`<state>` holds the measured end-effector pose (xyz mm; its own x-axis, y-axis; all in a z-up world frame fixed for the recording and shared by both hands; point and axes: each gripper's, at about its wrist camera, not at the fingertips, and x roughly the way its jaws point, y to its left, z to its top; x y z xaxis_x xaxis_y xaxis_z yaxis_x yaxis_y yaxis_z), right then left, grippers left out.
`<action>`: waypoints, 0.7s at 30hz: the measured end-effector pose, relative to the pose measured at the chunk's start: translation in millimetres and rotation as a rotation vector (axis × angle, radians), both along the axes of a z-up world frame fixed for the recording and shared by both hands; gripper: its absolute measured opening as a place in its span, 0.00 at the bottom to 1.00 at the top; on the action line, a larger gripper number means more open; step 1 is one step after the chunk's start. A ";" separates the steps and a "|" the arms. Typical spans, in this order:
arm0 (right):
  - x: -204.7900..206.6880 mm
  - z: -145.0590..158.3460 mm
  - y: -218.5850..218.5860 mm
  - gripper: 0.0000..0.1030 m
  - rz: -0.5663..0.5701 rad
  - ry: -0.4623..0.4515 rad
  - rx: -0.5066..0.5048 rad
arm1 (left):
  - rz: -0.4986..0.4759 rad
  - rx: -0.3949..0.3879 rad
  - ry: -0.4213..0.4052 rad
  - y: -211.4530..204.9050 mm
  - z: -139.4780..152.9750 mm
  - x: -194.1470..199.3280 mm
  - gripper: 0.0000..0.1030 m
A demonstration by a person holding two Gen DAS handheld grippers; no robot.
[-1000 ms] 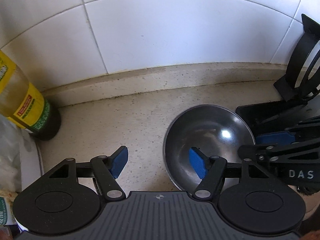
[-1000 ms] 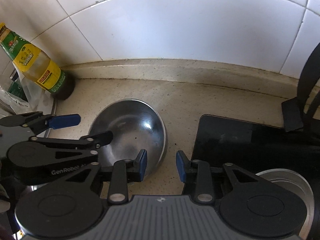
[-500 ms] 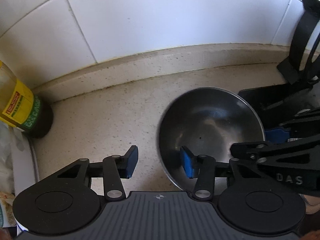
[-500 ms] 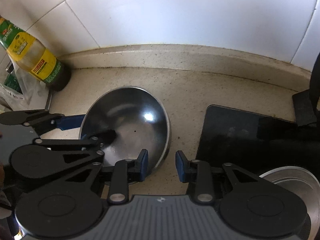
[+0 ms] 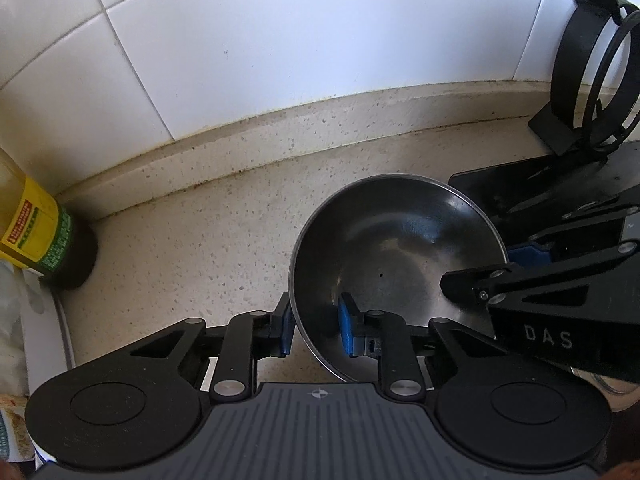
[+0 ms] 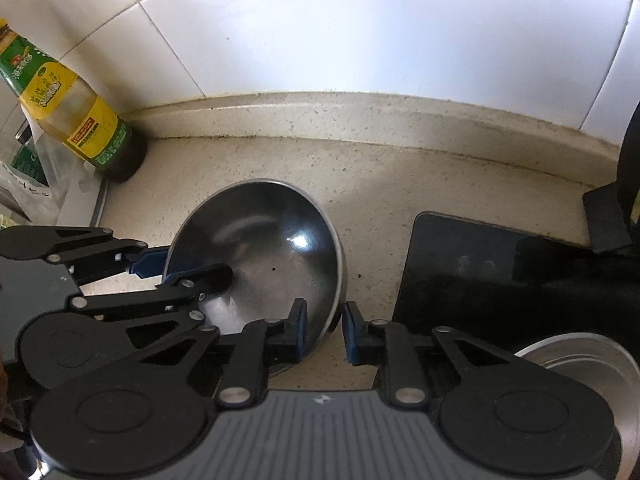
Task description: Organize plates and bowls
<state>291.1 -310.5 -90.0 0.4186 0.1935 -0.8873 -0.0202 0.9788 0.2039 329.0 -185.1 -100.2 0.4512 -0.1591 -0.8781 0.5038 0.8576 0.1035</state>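
**Both tongs at the rim of the steel bowl**

My left tongs (image 5: 314,330) are clamped on the near-left rim of the steel bowl (image 5: 396,248), one blue pad outside the wall and the other inside it. My right tongs (image 6: 325,332) straddle the opposite rim; their jaws are closing, with the rim between them, the left pad against the inner wall and the right pad just outside, whether touching I cannot tell. The bowl thus lies between my two tongs, just ahead of both, its hollow tipped slightly towards the tiled wall (image 5: 320,52). It sits over the speckled surface (image 5: 192,248). To the right of my right tongs lies a flat black tray (image 6: 480,264); a round steel plate (image 6: 580,356) shows at the near right corner, beside the same tongs. A black wire rack (image 5: 588,80) stands far ahead and to the right of my left tongs. An oil bottle (image 6: 76,116) with a yellow label stands well to the left of both tongs, against the wall.
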 end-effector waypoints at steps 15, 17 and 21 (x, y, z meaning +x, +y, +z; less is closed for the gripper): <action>-15.9 33.3 6.9 0.41 0.007 -0.052 -0.020 | -0.002 -0.032 -0.068 4.8 32.6 -17.6 0.30; -17.3 39.0 9.6 0.41 0.012 -0.063 -0.024 | 0.003 -0.038 -0.080 7.5 37.7 -20.1 0.30; -22.1 50.1 14.2 0.41 0.017 -0.090 -0.022 | 0.012 -0.046 -0.099 12.2 45.9 -25.8 0.30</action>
